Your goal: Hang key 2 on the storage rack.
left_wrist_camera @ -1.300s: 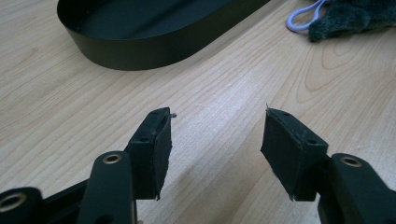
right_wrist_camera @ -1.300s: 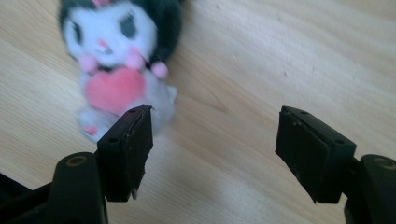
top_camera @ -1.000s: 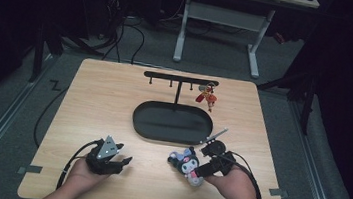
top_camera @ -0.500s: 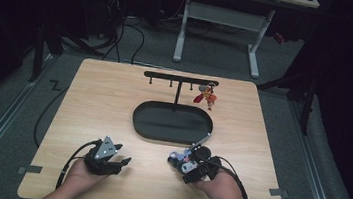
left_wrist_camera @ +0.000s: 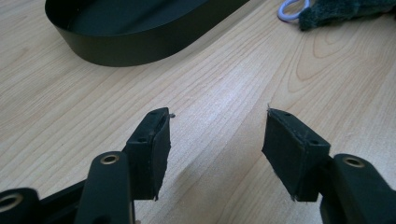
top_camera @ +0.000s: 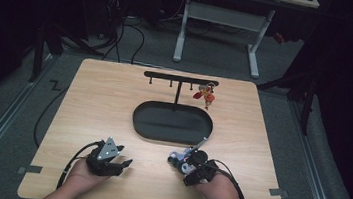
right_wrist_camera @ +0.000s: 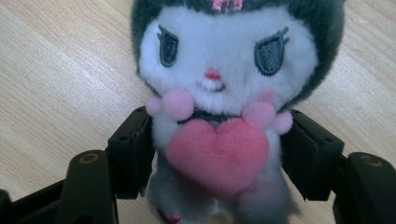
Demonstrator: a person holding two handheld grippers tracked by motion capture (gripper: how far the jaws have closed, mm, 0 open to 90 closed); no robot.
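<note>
Two tools sit low over the near edge of the pale wooden counter [top_camera: 113, 102], one in each of the person's hands. The right tool [right_wrist_camera: 217, 154] has a small plush doll [right_wrist_camera: 219, 93] with a white face, dark grey hood and a pink heart on its chest standing between its black jaws; the jaws have just been closing, and in the right gripper view both pads lie against the doll's sides at the level of the heart. In the high view the right tool [top_camera: 196, 168] and the doll [top_camera: 181, 161] are just in front of the near rim of the black oval tray [top_camera: 171, 124], slightly right of the counter's middle. A light ring at the doll's top shows in the left gripper view [left_wrist_camera: 292, 9], beside its dark hood.

The left tool [left_wrist_camera: 217, 149] stands open with a wide gap between its pads and nothing but bare wood between them; in the high view the left tool [top_camera: 107, 159] rests low at the near left, well apart from the doll.

Behind the tray stands a black T-shaped rack [top_camera: 180, 80] with small pegs under its bar, and a small red and orange charm [top_camera: 206, 96] hangs from its right end.
</note>
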